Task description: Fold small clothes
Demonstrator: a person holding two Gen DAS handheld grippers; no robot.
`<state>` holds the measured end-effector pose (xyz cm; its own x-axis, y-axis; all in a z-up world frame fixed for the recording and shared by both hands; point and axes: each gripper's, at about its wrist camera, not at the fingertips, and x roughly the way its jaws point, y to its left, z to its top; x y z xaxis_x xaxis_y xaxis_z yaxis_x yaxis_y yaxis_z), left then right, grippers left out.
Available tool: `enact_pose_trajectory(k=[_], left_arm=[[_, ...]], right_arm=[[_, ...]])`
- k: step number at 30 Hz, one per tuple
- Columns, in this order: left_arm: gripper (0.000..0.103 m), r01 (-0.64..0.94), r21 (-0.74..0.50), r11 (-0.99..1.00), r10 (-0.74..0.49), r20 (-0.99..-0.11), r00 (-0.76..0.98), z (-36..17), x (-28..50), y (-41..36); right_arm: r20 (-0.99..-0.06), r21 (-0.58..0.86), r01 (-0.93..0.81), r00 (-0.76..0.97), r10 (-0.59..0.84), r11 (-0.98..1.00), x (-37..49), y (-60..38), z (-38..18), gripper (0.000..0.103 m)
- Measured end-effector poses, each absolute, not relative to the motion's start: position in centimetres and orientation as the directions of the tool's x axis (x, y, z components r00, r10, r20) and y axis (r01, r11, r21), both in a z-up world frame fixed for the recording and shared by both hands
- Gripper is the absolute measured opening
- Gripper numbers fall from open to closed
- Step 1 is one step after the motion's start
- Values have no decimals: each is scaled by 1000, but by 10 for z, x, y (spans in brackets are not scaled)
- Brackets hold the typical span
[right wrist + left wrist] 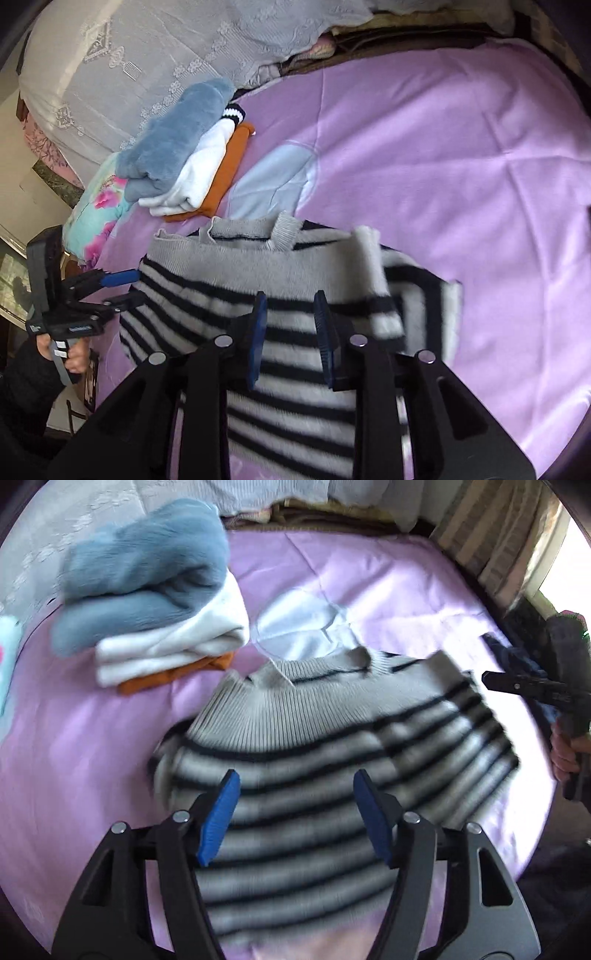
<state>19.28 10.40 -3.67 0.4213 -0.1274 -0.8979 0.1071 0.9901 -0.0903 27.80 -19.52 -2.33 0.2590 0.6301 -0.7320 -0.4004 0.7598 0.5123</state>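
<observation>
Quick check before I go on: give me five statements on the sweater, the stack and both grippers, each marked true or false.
1. The striped sweater lies on the purple bedspread. True.
2. The folded stack has the orange garment on top. False: the fluffy blue garment is on top, the white garment sits in the middle and the orange garment is at the bottom.
3. The left gripper is open above the sweater. True.
4. The right gripper is clamped on the sweater. False: its jaws stand apart.
5. The stack sits on the sweater. False: it rests apart, beyond the neckline.
</observation>
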Motion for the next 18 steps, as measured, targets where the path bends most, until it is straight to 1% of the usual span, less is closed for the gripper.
enact_pose_trajectory(k=[2,3,4,5,6,7,8,10,11,13,15,16,17,18], left_arm=[[68,70,-56,996,-79,-918,389,-56,215,111],[68,42,-32,999,-45,-928,371,-66,224,118],[67,5,-37,999,-37,-939,341,-80,232,129],[66,-14,-68,998,-60,-945,322,-89,236,139],[67,-25,-111,994,-97,-944,315,-95,237,147],[67,-25,-152,988,-136,-935,328,-97,236,154],[66,-22,-169,985,-153,-931,333,-96,235,157],[66,-34,-193,981,-170,-924,344,-89,232,162],[66,-40,-203,978,-176,-918,356,-83,230,163],[68,-27,-201,979,-173,-899,403,-64,223,164],[79,-24,-178,984,-149,-881,449,-48,218,165],[82,-27,-178,984,-145,-873,465,-43,215,167],[86,-35,-160,986,-126,-878,462,-44,215,168],[86,-52,-126,991,-90,-891,445,-47,217,169]], right_arm=[[-743,515,-382,248,622,767,295,-183,-37,27],[-762,496,-370,248,598,785,302,-181,-46,29],[-796,459,-343,251,551,819,310,-183,-59,30],[-807,462,-319,237,541,828,315,-190,-71,29],[-797,495,-294,222,562,817,318,-199,-82,19],[-779,533,-264,217,588,804,321,-208,-90,1],[-763,573,-213,213,610,791,325,-220,-95,0],[-713,659,-124,211,669,742,328,-236,-96,0],[-711,659,-119,225,666,743,327,-239,-91,1],[-729,608,-174,267,631,775,318,-238,-69,10],[-719,588,-243,280,636,771,304,-230,-50,10],[-711,589,-276,270,649,760,295,-225,-43,11],[-709,589,-295,258,656,752,288,-221,-39,13],[-711,587,-313,242,660,747,279,-214,-38,19]])
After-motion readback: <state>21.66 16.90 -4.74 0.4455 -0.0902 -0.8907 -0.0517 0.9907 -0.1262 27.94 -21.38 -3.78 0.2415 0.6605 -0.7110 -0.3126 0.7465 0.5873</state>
